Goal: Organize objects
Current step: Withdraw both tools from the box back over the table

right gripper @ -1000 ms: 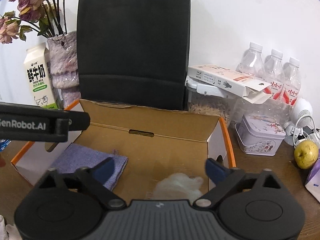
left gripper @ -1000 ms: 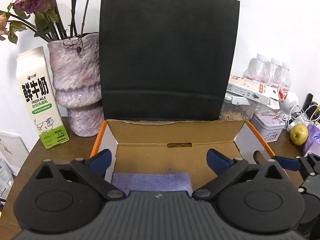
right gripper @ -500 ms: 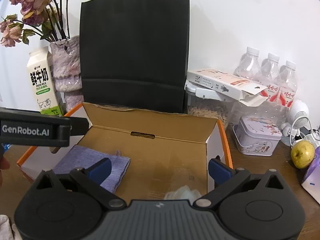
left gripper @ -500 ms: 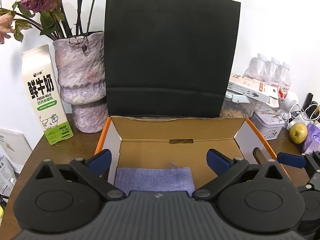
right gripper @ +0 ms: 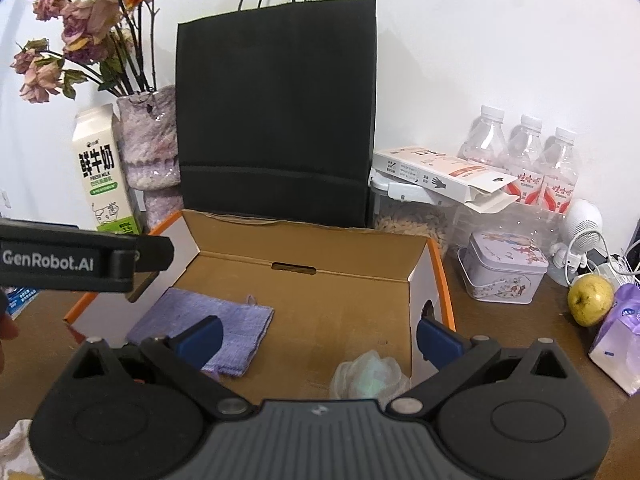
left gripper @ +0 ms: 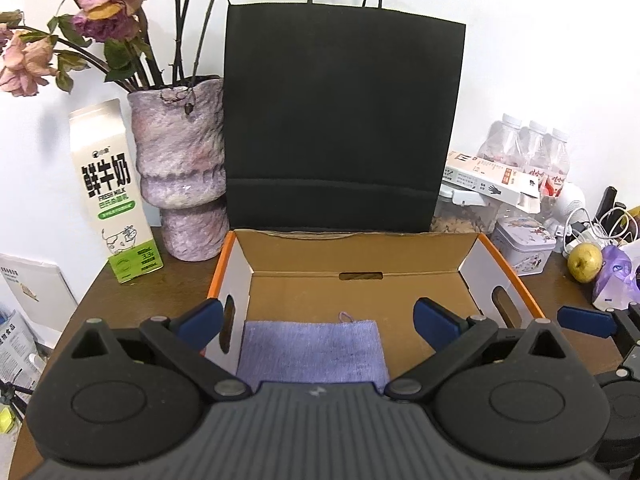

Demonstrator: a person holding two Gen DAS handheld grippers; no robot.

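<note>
An open cardboard box (left gripper: 352, 256) (right gripper: 304, 240) with orange edges sits on the brown table. A folded purple cloth (left gripper: 314, 350) (right gripper: 212, 324) lies flat on its floor at the left. A crumpled pale plastic wad (right gripper: 370, 374) lies at the box's front right. My left gripper (left gripper: 316, 322) hovers open above the cloth with nothing between its fingers. My right gripper (right gripper: 318, 338) is open over the box's front, empty, with the wad just below its right finger. The left gripper's body (right gripper: 80, 260) shows at the left of the right wrist view.
A black paper bag (left gripper: 340, 120) stands behind the box. A purple vase with dried flowers (left gripper: 180, 168) and a milk carton (left gripper: 114, 192) stand at the left. Water bottles (right gripper: 524, 160), a glove box, a tin (right gripper: 502, 272), a pear (right gripper: 590, 298) and cables crowd the right.
Both grippers have drawn back and up from the box, so more of its floor, the purple cloth and the plastic wad show. Both stayed open.
</note>
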